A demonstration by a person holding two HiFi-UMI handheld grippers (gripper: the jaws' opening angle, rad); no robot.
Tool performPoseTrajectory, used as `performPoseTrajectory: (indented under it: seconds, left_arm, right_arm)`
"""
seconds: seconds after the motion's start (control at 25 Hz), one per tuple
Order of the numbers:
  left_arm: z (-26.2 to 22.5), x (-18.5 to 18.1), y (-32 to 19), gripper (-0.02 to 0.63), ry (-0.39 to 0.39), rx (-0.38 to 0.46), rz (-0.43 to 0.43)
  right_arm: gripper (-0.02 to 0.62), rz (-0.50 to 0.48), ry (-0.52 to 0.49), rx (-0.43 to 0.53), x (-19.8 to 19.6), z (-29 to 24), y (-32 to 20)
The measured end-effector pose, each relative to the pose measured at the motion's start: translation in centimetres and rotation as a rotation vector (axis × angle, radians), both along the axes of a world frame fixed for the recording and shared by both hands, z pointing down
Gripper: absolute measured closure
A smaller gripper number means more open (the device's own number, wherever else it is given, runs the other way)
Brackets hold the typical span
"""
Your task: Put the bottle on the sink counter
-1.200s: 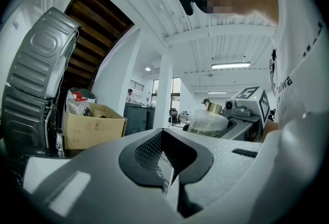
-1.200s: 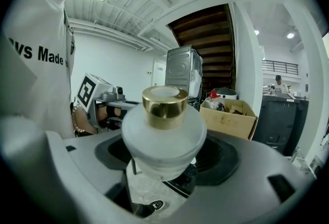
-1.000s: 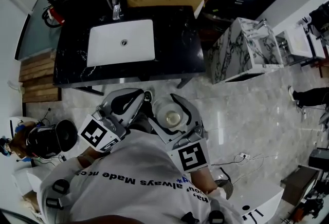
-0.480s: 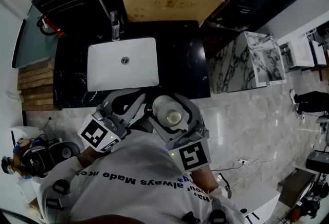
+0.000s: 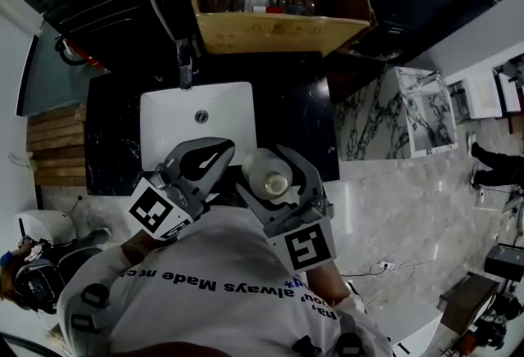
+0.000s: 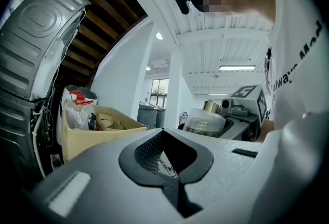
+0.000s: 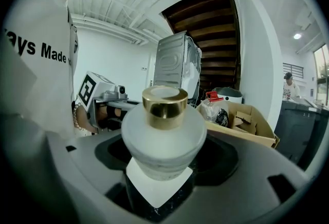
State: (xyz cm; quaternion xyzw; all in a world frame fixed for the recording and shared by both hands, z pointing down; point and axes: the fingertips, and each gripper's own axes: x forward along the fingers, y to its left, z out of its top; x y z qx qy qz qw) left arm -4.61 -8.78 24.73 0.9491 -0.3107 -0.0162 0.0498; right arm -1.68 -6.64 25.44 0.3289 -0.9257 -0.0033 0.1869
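Right tool (image 5: 267, 159) clamps the bottle (image 7: 163, 135); left tool (image 5: 214, 153) is closed, empty. Hold the bottle upright and lower it gently onto bare counter (image 5: 296, 114).

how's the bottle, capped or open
Capped: a gold cap sits on the white bottle, which the right gripper holds.

sink counter (image 5: 292, 114) | black | carries: white basin (image 5: 176, 122), faucet (image 5: 185, 67) | cardboard box (image 5: 278, 32) at back
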Motion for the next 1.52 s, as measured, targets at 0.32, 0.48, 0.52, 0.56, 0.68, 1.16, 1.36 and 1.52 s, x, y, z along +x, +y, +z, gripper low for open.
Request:
performPoseTrajectory:
  seconds: [0.32, 0.48, 0.52, 0.56, 0.68, 1.16, 1.36, 1.52]
  left_arm:
    - [1.0, -0.1, -3.0, 0.603, -0.001, -0.023, -0.003]
    - [1.1, 0.8, -3.8, 0.603, -0.002, -0.025, -0.016]
    - [1.0, 1.1, -4.0, 0.603, -0.002, -0.03, -0.022]
    - [0.9, 1.5, -4.2, 0.603, -0.003, -0.033, -0.028]
    - [1.0, 2.4, -5.0, 0.603, -0.01, -0.037, -0.05]
    - [3.9, 6.1, -9.0, 0.603, -0.028, -0.078, -0.118]
    - [6.3, 6.8, -10.9, 0.603, -0.043, -0.1, -0.12]
    - [8.6, 6.8, -12.4, 0.603, -0.06, -0.112, -0.116]
  right_arm:
    - [0.259, -0.016, 0.017, -0.023, -0.1, 1.0, -3.0]
    - [0.259, -0.032, 0.02, -0.025, 0.6, 1.1, -4.0]
    - [0.259, -0.038, 0.021, -0.028, 0.9, 1.2, -4.2]
    - [0.259, -0.044, 0.021, -0.032, 1.2, 1.2, -4.4]
    - [0.259, -0.064, 0.02, -0.038, 2.2, 1.4, -5.3]
    - [0.259, -0.085, 0.032, -0.061, 7.0, 4.3, -9.8]
    - [0.259, -0.057, 0.032, -0.082, 7.8, 7.1, -11.9]
    - [0.259, -0.024, 0.045, -0.094, 8.3, 9.7, -13.6]
